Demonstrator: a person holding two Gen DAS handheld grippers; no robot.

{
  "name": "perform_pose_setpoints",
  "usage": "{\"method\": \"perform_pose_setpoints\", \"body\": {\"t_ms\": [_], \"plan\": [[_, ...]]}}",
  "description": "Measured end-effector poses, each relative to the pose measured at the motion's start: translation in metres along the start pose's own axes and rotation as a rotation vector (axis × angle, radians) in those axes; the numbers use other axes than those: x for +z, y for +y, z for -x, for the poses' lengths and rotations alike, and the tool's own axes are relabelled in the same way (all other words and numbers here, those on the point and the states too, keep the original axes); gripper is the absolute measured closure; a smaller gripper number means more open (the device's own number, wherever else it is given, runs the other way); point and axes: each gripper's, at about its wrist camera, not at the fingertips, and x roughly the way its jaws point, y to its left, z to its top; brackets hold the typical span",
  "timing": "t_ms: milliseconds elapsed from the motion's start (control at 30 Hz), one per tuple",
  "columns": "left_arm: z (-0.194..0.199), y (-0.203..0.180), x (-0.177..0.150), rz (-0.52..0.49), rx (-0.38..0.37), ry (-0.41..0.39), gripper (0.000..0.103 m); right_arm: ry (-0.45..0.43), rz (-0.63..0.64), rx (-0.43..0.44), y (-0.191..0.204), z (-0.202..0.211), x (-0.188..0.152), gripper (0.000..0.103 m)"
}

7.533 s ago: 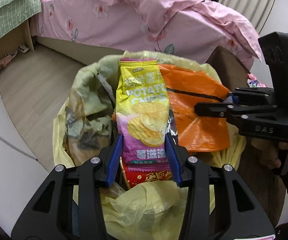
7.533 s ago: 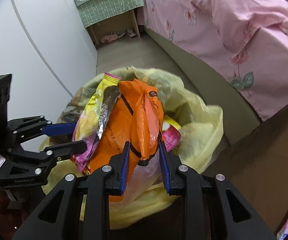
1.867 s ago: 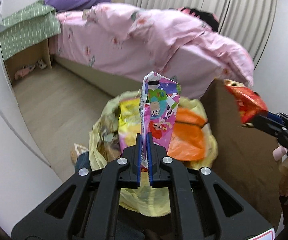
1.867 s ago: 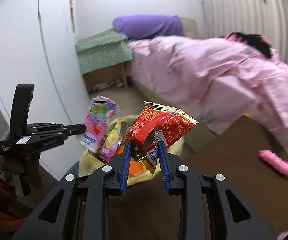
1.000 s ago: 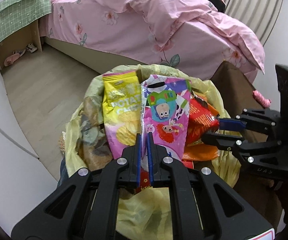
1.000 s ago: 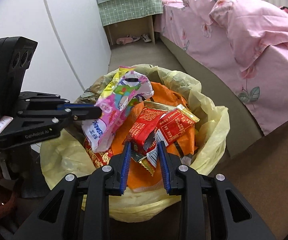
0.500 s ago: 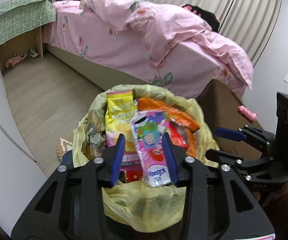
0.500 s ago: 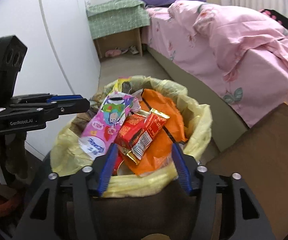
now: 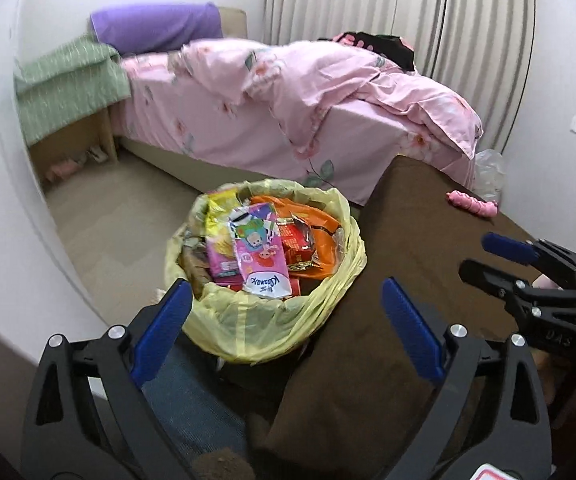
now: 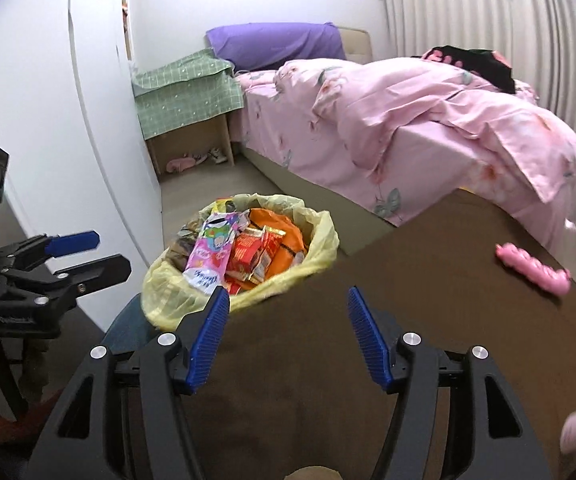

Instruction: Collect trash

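Right now both my tongs are empty. My left tongs (image 9: 284, 326) have just been opening and stand spread wide, nothing between the blue pads, with the bin behind the gap. My right tongs (image 10: 288, 330) gape too, their jaws parted over the brown worktop (image 10: 428, 280), gripping nothing.

The trash sits in the yellow bin bag (image 9: 272, 320), which stands on the floor just beside the worktop's edge (its rim touches or nearly touches that edge, I cannot tell which). On top of the heap lies the pink cartoon wrapper (image 9: 258, 254), flat and face up. Touching its right side is the red snack packet (image 9: 298, 244), and behind that the orange bag (image 9: 320, 224). The yellow chip bag (image 9: 218, 232) pokes out on the wrapper's left.

Still on the worktop, well apart from the bin, is a small pink object (image 10: 532, 266) near the far edge (too blurred to name).

Behind all this is the bed with its pink quilt (image 9: 308, 92) and a purple pillow (image 9: 156, 26) at the head.
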Motion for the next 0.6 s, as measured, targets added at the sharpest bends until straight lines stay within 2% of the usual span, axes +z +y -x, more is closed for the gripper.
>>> {"method": "perform_pose_setpoints", "body": {"t_ms": [200, 333, 600], "plan": [[0.028, -0.009, -0.007, -0.002, 0.095, -0.028, 0.012, -0.021, -0.026, -0.017, 0.002, 0.029, -0.019, 0.045], [0.038, -0.009, -0.010, 0.001, 0.169, -0.061, 0.012, -0.032, -0.072, 0.005, -0.001, 0.037, -0.022, 0.045], [0.039, -0.003, -0.011, 0.016, 0.168, -0.050, 0.012, -0.035, -0.061, -0.011, 0.007, 0.038, -0.021, 0.045]]}}
